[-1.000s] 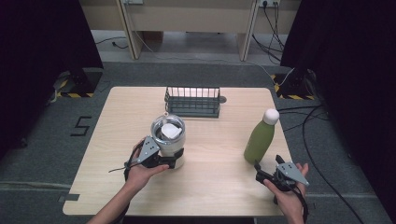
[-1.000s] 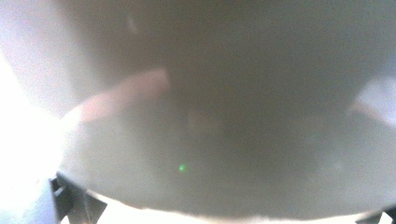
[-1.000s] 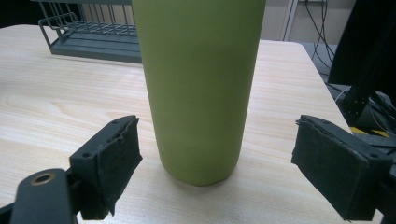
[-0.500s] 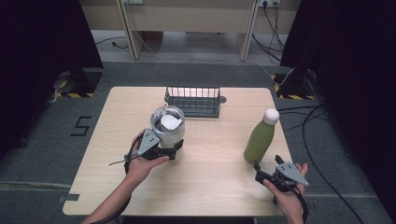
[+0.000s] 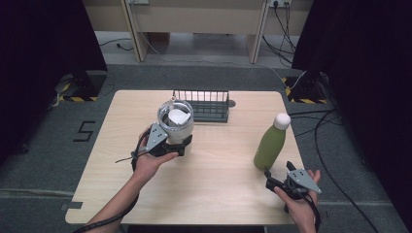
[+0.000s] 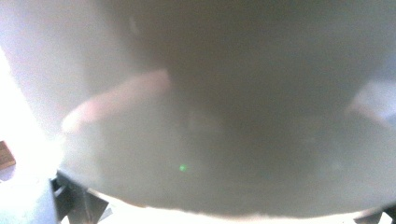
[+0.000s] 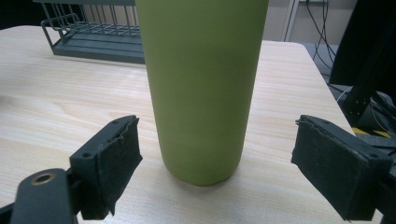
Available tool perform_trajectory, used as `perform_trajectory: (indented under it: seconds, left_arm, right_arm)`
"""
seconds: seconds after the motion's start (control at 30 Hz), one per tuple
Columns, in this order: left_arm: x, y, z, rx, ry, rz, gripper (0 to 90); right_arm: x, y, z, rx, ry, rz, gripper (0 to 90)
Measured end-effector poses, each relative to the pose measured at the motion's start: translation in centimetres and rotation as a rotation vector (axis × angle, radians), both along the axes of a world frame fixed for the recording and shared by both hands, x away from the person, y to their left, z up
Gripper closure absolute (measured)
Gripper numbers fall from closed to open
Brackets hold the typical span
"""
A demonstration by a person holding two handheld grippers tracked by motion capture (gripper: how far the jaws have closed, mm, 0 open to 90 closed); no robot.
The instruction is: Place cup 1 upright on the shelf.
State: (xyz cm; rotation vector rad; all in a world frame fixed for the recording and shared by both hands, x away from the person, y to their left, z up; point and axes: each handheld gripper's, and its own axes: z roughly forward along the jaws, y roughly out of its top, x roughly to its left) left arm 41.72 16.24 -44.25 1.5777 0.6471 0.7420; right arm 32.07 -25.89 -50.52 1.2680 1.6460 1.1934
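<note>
Now the jar is off the table, lifted toward the rack.

Pinched in the left gripper [image 5: 179, 144], the glass jar [image 5: 176, 119] with something white inside has risen and moved forward since a second ago, ending just short of the wire rack [image 5: 203, 104] ahead. Likely it is being carried there. The right gripper [image 7: 212, 175] waits spread wide, the green bottle [image 7: 201, 84] upright between its jaws, untouched.

- Clear jar [image 5: 176, 121]: round, open-topped, with something white inside; held upright above the bench, left of centre, just near of the wire rack [image 5: 204, 103].
- Green bottle [image 5: 271, 143]: tall and matte with a white cap, standing upright on the bench at the right, well apart from the jar.
- Wire rack: dark grey, low, at the far middle edge.
</note>
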Motion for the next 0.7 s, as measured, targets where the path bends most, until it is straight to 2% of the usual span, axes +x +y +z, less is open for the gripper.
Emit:
perform_trajectory:
  seconds: [0.53,0.7]
  left_arm:
    - [2.1,-0.6,1.8,-0.004,-0.023,0.013,9.7]
    - [2.8,-0.7,2.4,-0.002,-0.042,0.022,9.7]
  right_arm:
    - [0.0,-0.1,0.0,0.008,0.0,-0.003,14.8]
    - [0.0,-0.1,0.0,0.009,0.0,-0.002,14.8]
